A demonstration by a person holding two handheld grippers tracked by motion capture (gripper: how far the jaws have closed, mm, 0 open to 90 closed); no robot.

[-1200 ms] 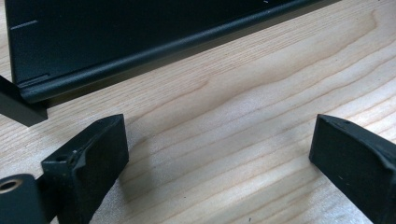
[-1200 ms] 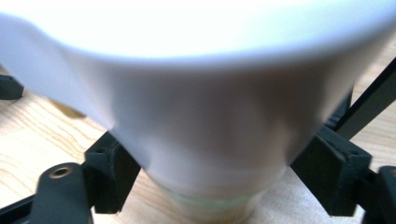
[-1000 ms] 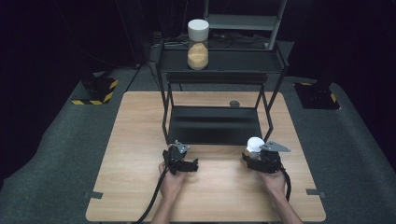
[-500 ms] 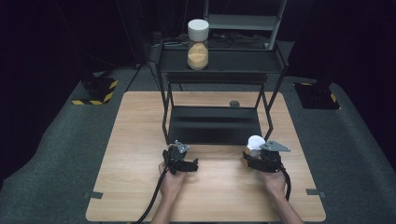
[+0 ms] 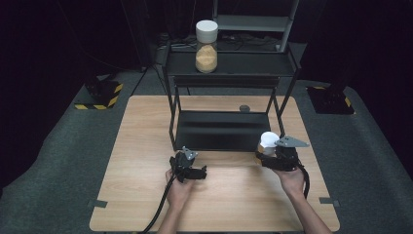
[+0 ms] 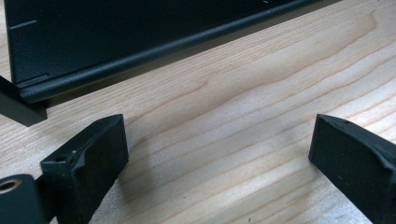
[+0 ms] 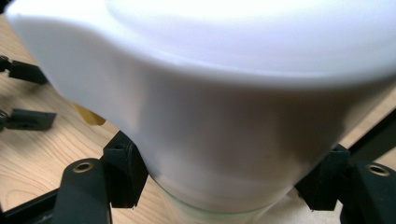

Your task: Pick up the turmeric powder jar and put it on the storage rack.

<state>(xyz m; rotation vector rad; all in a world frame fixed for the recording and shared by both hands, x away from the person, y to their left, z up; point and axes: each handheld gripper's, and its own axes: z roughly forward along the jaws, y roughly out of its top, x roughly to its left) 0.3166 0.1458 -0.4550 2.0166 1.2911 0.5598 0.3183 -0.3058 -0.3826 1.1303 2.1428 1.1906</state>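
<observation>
While the left claw (image 5: 200,171) rests wide apart and empty near the worktop's (image 5: 146,146) front edge, the right claw (image 5: 260,157) clamps a white-lidded jar (image 5: 268,141) toward the right edge, just before the black rack's (image 5: 221,131) lower shelf.

**Black two-jaw grippers, bare forearms**

Both forearms are bare, with no sleeves showing. The left gripper (image 5: 198,172) is matt black, with a small grey three-cornered plate at its 12 o'clock and a thick black cable trailing off toward 7 o'clock. The right gripper (image 5: 263,157) is black too, topped by a larger grey three-cornered plate, its black cable looping at 5 o'clock. In the gripper views the jaws are blocky, dull black pads; brass-coloured screw holes sit in the arms behind them.
</observation>
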